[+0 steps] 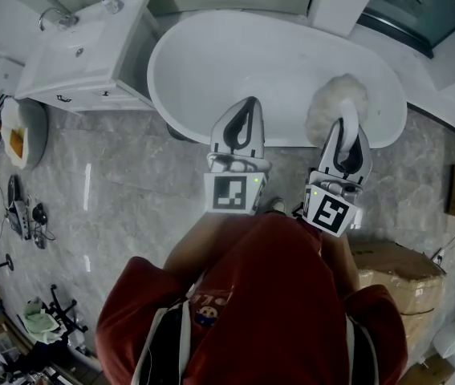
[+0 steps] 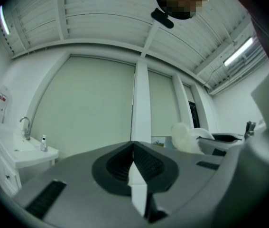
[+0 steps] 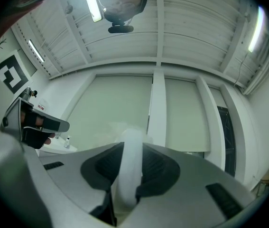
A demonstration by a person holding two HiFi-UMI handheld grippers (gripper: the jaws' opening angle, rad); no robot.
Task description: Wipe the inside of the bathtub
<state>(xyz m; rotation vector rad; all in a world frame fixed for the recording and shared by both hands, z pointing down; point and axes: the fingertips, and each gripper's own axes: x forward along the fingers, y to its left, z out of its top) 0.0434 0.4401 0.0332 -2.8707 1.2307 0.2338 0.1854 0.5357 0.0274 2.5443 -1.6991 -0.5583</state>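
Observation:
The white oval bathtub (image 1: 211,62) lies ahead of me in the head view. Both grippers point up, held over its near rim. My left gripper (image 1: 246,104) is shut with nothing between its jaws; the left gripper view shows the jaw tips (image 2: 133,145) meeting. My right gripper (image 1: 346,123) is shut on the white handle (image 3: 129,175) of a fluffy white duster (image 1: 335,104), whose head hangs over the tub's right end. From the left gripper view the duster (image 2: 184,137) shows to the right.
A white vanity with a sink (image 1: 83,54) and a faucet (image 1: 54,18) stands left of the tub, with a soap bottle (image 2: 43,143) on it. Cardboard boxes (image 1: 396,283) sit at my right. Clutter lines the left edge of the grey marble floor (image 1: 115,191).

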